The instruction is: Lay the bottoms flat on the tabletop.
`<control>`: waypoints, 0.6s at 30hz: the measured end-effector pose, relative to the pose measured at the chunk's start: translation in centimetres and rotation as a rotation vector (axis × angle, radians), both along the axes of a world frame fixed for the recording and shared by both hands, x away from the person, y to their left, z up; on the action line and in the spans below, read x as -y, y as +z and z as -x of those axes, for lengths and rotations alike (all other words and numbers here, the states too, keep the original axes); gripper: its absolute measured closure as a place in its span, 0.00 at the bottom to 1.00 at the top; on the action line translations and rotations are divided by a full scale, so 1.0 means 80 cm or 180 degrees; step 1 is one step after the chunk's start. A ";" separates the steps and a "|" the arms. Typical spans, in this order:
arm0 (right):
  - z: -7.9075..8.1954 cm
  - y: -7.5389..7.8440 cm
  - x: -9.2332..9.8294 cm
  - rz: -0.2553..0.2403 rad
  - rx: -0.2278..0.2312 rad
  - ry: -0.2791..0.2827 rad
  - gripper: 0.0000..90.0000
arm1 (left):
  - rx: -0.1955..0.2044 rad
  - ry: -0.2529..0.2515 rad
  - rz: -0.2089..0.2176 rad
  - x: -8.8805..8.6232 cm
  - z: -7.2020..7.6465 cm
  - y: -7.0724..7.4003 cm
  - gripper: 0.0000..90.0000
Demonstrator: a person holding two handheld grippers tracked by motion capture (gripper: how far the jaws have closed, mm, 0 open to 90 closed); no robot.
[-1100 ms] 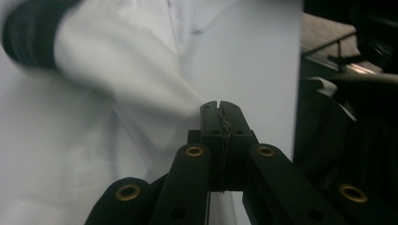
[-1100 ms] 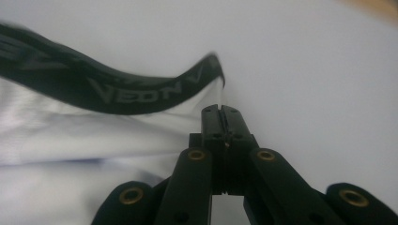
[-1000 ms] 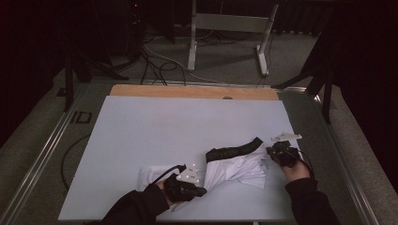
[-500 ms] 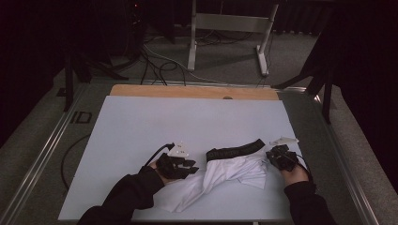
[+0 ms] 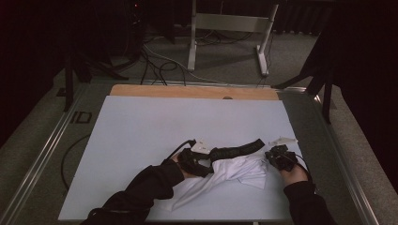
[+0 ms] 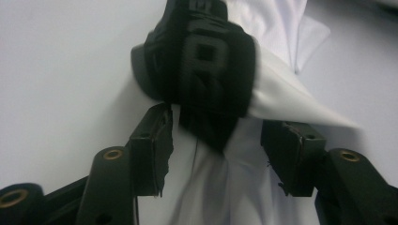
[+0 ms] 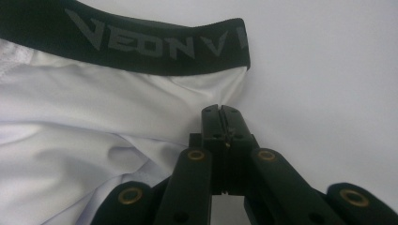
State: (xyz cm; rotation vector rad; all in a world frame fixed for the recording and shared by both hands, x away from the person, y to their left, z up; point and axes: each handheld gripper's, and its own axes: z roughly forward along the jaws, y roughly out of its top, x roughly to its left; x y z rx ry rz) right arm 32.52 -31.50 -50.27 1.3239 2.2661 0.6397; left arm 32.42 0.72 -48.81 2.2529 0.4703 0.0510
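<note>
Plenty of open room is left on the tabletop [image 5: 141,126]: the whole far half and the left side are bare, right up to the wooden strip along the far edge. All the action is crowded toward the near edge, right of centre. The right edge is pretty close to the right gripper [image 5: 277,157], so not much slack is left there, while the near edge is crossed by both sleeves.

The white underwear [image 5: 234,171] is seen bunched up near the near edge, between the two grippers, with a crumpled tail trailing toward the near-left. Its black waistband [image 5: 234,151] runs along the far side of the fabric, from one gripper across to the other. Grey block lettering is printed on the band, readable in the right gripper view as "VEON V". The cloth looks smooth and slightly shiny, with soft folds.

The left gripper [image 6: 216,140] is held at the waistband's left end; its jaws have just been opening and are now set apart, with the twisted band and white fabric sitting between them but no longer pinched. The right gripper's jaws are pressed fully together, and the corner of the white fabric just below the band's right end is clamped there.
</note>
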 end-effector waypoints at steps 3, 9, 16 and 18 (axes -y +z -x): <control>0.000 -0.001 0.001 -0.0018 0.0000 0.0006 1.00 | 0.0090 -0.0192 0.0022 0.020 0.005 0.008 0.46; -0.001 -0.003 0.001 -0.0022 -0.0009 0.0019 1.00 | 0.0089 -0.0123 -0.0219 0.035 0.013 -0.008 0.39; -0.001 -0.003 0.000 -0.0014 -0.0010 0.0020 1.00 | 0.0013 -0.0012 -0.0407 0.038 0.010 -0.027 0.37; -0.001 -0.003 0.000 -0.0010 -0.0011 0.0026 1.00 | -0.0041 0.0015 -0.0428 0.041 0.009 -0.033 0.37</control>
